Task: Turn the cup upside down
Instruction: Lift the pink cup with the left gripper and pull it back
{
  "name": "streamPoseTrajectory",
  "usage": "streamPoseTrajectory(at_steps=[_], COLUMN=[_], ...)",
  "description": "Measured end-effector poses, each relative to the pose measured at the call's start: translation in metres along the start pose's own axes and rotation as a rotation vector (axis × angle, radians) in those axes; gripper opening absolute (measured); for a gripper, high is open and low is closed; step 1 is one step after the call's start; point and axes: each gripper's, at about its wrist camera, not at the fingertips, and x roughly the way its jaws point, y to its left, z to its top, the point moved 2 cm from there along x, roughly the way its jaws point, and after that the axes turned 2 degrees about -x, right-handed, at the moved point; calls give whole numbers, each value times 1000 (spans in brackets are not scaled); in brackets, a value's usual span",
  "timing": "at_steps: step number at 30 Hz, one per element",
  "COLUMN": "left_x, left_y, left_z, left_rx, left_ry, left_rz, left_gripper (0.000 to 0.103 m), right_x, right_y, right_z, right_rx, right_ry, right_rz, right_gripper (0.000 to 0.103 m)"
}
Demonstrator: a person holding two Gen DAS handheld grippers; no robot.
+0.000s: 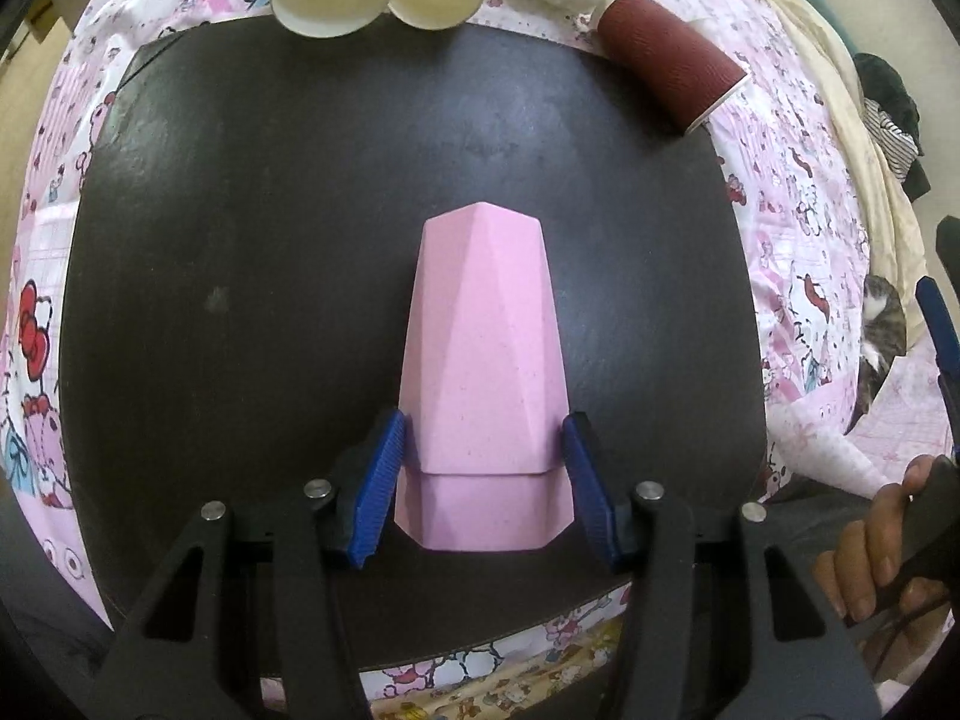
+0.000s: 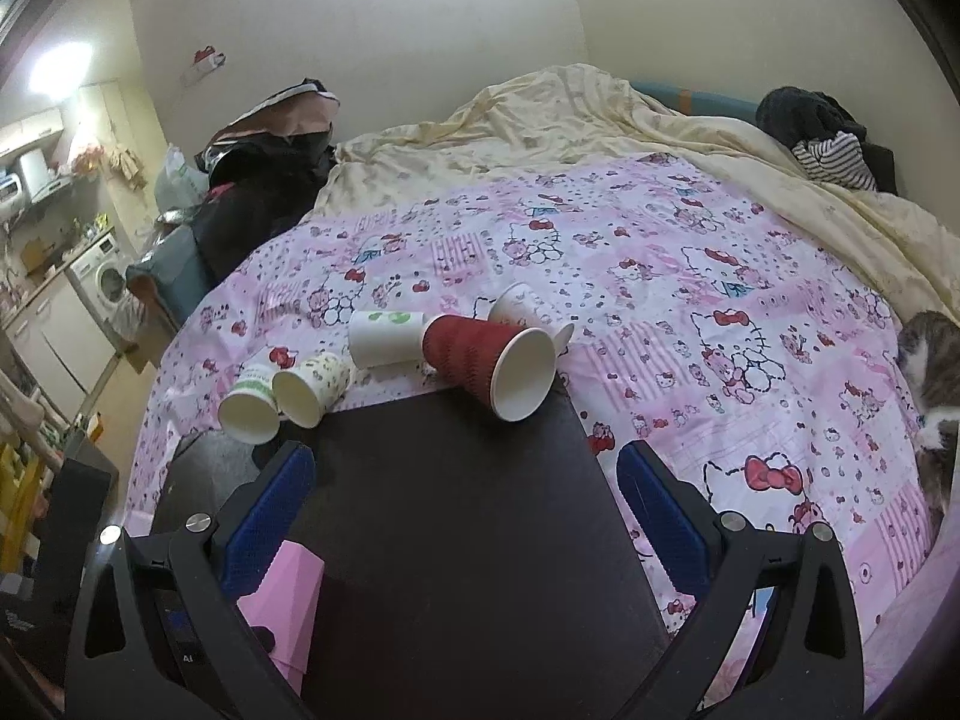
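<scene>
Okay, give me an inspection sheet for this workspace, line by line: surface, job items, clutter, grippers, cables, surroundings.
Surface: dark board lying on a pink cartoon-print sheet.
Job's things: pink faceted cup on the board, wide end toward the left gripper.
Clutter: red ribbed cup and four white paper cups on their sides at the board's far edge.
Grippers: left gripper's pads flank the pink cup, contact unclear; right gripper open, empty.
Cables: nothing seen.
Surroundings: cream duvet, cat, washing machine.
</scene>
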Motion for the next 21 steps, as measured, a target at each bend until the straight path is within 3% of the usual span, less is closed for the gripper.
streamPoseTrajectory(at_steps=[7,11,21], left_x=[4,10,7], left_y=[-3,-1,-5], left_z=[-1,-1,0], left_rx=[-21,-36,-11], left_ry=[10,40,35], left_rz=[-5,3,-2], left_gripper=[52,65,67], right_x=[2,3,5], right_y=[2,2,1], right_z=[-2,-2,-2], right_rx=[-21,-19,-24], right_ry=[4,9,14], right_rz=[-22,-24,-21], right_gripper=[103,103,103])
